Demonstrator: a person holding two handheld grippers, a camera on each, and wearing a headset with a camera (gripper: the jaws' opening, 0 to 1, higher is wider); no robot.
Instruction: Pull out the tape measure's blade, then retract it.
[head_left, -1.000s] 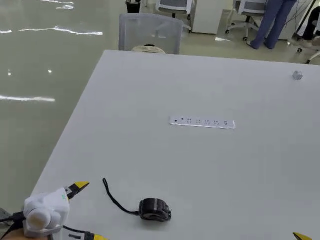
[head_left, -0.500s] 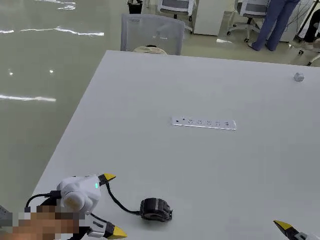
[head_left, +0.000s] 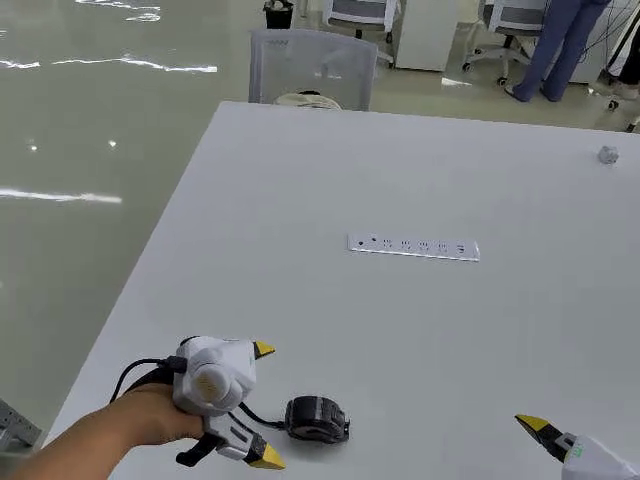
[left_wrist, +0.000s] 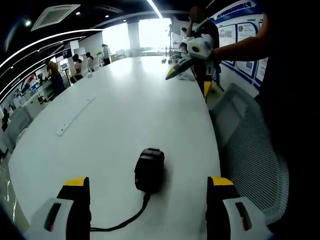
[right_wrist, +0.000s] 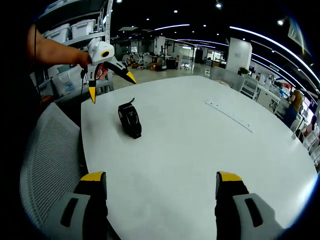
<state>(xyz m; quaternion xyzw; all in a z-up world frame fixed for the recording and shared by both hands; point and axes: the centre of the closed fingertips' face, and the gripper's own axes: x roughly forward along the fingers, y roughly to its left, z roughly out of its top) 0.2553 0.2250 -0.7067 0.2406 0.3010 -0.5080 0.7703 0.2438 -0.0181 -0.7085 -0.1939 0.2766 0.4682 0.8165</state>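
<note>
Tape measure (head_left: 317, 418) lies on the white bench (head_left: 400, 180) near its front edge, just ahead of the left hand-held gripper (head_left: 267, 405). That gripper's jaws are spread wide on either side of the measure's black strap (left_wrist: 122, 221), grasping nothing. The right hand-held gripper (right_wrist: 161, 180) hovers well apart, likewise released and empty.

A white power strip (head_left: 413, 247) lies flat near the middle of the white counter (head_left: 300, 190). Beyond the strip, at the counter's far edge, stands a grey mesh chair (head_left: 310, 68). Well to the strip's right, farther back, sits a small pale object (head_left: 607, 154), too small to identify.
</note>
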